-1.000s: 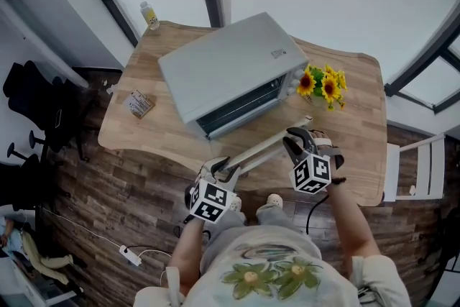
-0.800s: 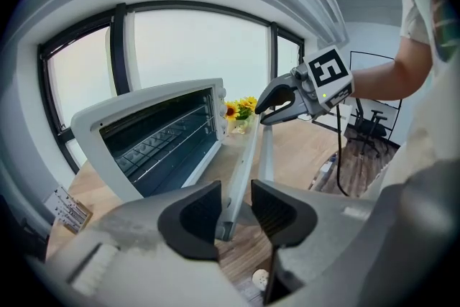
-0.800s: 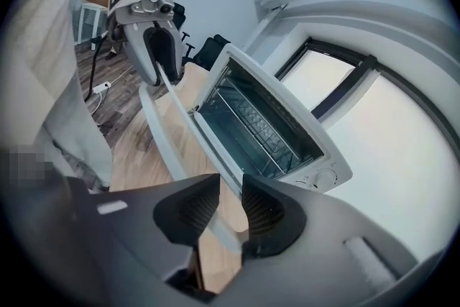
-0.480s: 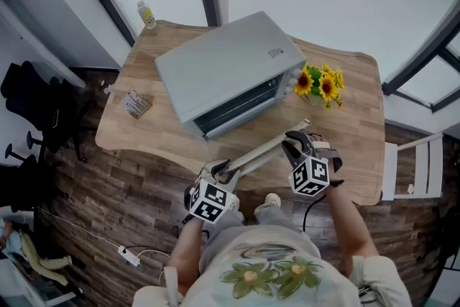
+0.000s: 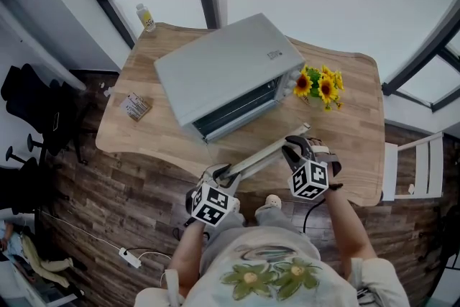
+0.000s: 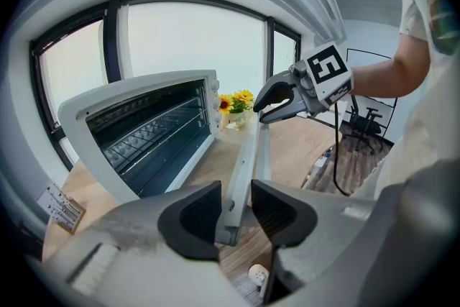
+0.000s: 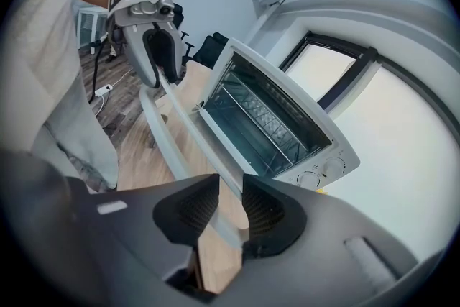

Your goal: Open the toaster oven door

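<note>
The toaster oven (image 5: 226, 75) sits mid-table, turned at an angle, w/ its front toward the person. Its door (image 5: 248, 134) is swung down & out and lies about level over the near table edge. The glass is see-thru, so wood shows thru it. Inside, the wire rack (image 6: 154, 129) is in plain view. 2 knobs (image 7: 323, 172) sit on the front panel beside the opening.

The door handle (image 5: 260, 154), a pale bar, runs along the door's outer edge, and both tools are on it. The left gripper (image 5: 219, 173) pinches 1 end, jaws narrow, pads against the bar (image 6: 248, 154) on both sides. The right gripper (image 5: 295, 144) clamps the other end the same way, jaws narrow w/ the bar between the pads. Each gripper view shows the other tool at the far end of the bar, and both point downward at a slant.

The table (image 5: 352, 126) is light wood w/ wavy edges. Sunflowers (image 5: 321, 86) stand just beside the oven's knob end. A small bottle (image 5: 146, 16) is at the far corner by the window, and a small packet (image 5: 134, 106) lies well apart, off the oven's other end. A white chair (image 5: 417, 169) is at the table's right, black office chairs (image 5: 32, 104) at the left. A power strip (image 5: 129, 255) lies on the wood floor.
</note>
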Tool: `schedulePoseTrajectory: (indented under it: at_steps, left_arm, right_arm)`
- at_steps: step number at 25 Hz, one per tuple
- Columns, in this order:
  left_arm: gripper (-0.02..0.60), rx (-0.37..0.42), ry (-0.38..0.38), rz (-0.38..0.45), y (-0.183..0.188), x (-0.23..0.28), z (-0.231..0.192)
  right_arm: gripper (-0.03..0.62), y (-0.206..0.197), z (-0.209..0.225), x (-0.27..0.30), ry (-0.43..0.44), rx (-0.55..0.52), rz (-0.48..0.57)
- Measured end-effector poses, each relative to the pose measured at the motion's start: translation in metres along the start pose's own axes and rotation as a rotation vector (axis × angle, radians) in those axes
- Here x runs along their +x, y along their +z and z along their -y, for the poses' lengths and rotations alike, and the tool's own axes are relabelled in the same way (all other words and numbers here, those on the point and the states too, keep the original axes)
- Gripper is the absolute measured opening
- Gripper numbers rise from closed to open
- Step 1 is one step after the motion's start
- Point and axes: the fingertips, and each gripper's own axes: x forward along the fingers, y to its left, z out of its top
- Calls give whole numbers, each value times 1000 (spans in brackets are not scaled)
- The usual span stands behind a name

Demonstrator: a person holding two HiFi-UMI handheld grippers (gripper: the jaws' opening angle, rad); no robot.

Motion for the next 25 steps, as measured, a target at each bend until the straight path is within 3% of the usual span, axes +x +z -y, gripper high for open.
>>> schedulePoseTrajectory:
  at_steps: [25]
  left_arm:
    - [143,24,-27,-47,-16,12,14]
  right_arm:
    - [107,-17,-19,4,43,15,-33]
